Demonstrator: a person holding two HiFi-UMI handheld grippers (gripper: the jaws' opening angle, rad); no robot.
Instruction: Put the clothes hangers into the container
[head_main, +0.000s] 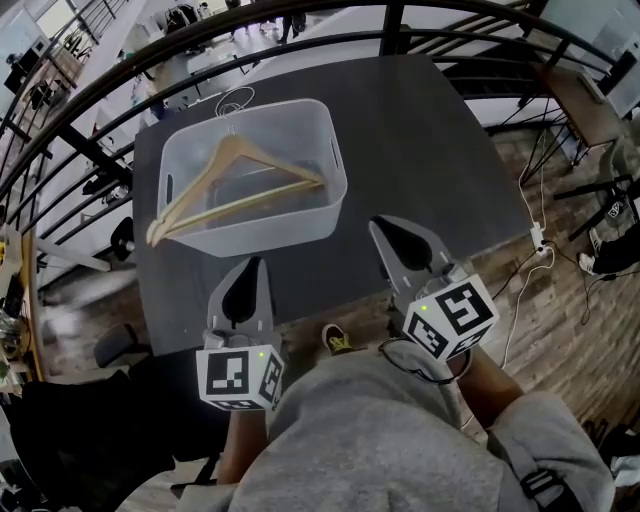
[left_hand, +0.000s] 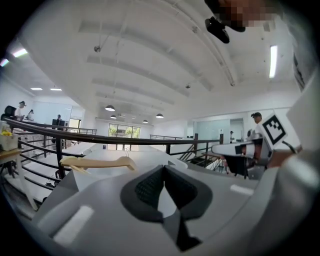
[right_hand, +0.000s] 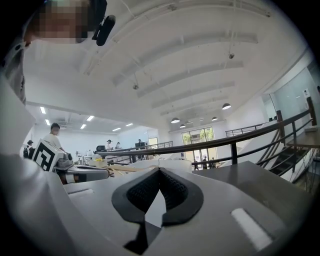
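Two wooden clothes hangers (head_main: 235, 185) lie in the white plastic container (head_main: 300, 115) at the back left of the dark table (head_main: 430, 130). Their ends stick out over the container's near left corner. My left gripper (head_main: 250, 264) hovers over the table's near edge, just in front of the container, shut and empty. To its right, my right gripper (head_main: 386, 226) is also shut and empty. The left gripper view shows shut jaws, with a hanger (left_hand: 97, 162) on the container beyond them. The right gripper view shows shut jaws in front of the container (right_hand: 172, 164).
A black metal railing (head_main: 120, 85) curves round the table's far and left sides. Cables and a power strip (head_main: 538, 240) lie on the wooden floor at the right. Several people stand far off in the hall.
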